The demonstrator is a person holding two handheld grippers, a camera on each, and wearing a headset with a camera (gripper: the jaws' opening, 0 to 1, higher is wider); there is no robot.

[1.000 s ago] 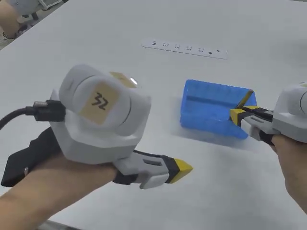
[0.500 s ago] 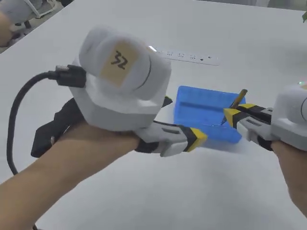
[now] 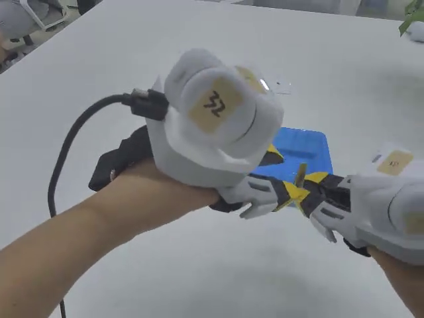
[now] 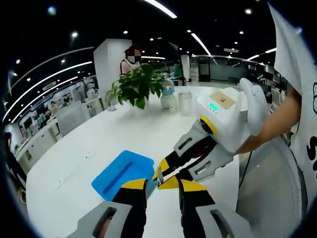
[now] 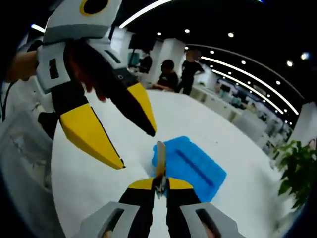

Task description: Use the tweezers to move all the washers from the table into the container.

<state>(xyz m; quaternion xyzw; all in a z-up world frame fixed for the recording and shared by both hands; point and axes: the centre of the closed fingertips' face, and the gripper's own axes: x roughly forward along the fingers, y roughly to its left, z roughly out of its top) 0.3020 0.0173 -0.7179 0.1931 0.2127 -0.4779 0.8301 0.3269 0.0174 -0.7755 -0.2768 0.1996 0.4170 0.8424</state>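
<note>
With the right gripper (image 5: 159, 187) clamped on the tweezers (image 5: 160, 158), which stick out past its jaws near the blue container (image 5: 195, 166) on the table (image 3: 199, 265), the left gripper (image 5: 136, 148), jaws apart just beside them, should probably close in slowly and squarely so that any regrip lands on the shaft.

Shallow blue container (image 3: 311, 142) lies flat; thin brass-coloured tweezers (image 5: 160, 156), pinched in the right gripper (image 5: 159, 187), just beside it.
</note>
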